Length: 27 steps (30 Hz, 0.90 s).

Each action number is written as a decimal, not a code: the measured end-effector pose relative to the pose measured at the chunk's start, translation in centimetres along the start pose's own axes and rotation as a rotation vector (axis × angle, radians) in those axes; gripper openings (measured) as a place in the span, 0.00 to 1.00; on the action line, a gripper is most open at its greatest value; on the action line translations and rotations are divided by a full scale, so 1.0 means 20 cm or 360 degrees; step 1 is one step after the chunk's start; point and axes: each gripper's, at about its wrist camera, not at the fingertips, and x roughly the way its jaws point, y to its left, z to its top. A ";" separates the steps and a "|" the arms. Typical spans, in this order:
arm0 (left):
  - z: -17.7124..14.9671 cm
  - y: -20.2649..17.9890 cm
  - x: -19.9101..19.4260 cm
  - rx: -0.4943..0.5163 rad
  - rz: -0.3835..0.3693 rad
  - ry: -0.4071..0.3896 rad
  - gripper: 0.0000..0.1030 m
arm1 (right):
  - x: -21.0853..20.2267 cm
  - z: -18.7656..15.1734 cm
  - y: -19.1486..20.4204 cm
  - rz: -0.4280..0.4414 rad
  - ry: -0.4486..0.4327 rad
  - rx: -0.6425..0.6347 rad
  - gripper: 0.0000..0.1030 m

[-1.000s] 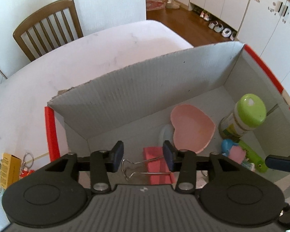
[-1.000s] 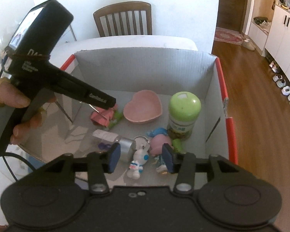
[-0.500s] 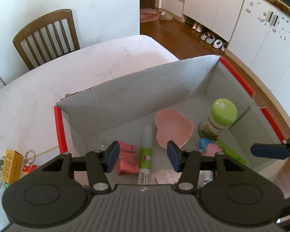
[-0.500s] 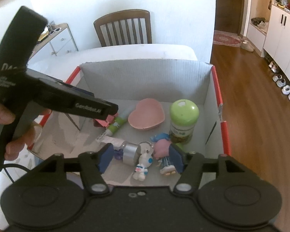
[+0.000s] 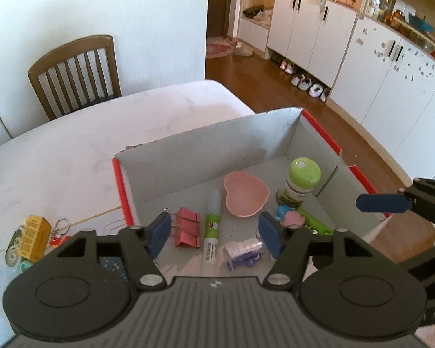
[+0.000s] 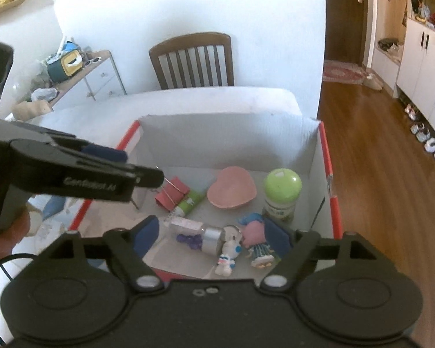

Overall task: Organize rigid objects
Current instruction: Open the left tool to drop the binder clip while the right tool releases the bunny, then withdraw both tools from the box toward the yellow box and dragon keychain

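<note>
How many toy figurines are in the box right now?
2: a white and blue figurine and a pink-haired doll, side by side at the cardboard box's near edge. Others may be hidden.

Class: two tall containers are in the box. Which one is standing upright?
The green-capped jar, standing beside the pink heart dish. The glue stick lies flat on the box floor.

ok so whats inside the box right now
In the box: pink heart dish, green-lidded jar, red binder clip, glue stick, a vial, a small white figure and a pink-haired doll. The grippers cover the near floor of the box.
</note>
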 end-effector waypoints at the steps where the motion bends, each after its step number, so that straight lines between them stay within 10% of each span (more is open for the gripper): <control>1: -0.01 0.01 -0.02 0.0001 -0.0003 -0.0011 0.65 | -0.01 0.00 0.01 0.0001 -0.0010 -0.0006 0.80; 27: -0.39 0.65 -0.51 -0.0006 -0.0043 -0.0239 0.80 | -0.10 -0.02 0.71 0.0023 -0.0182 0.0044 0.99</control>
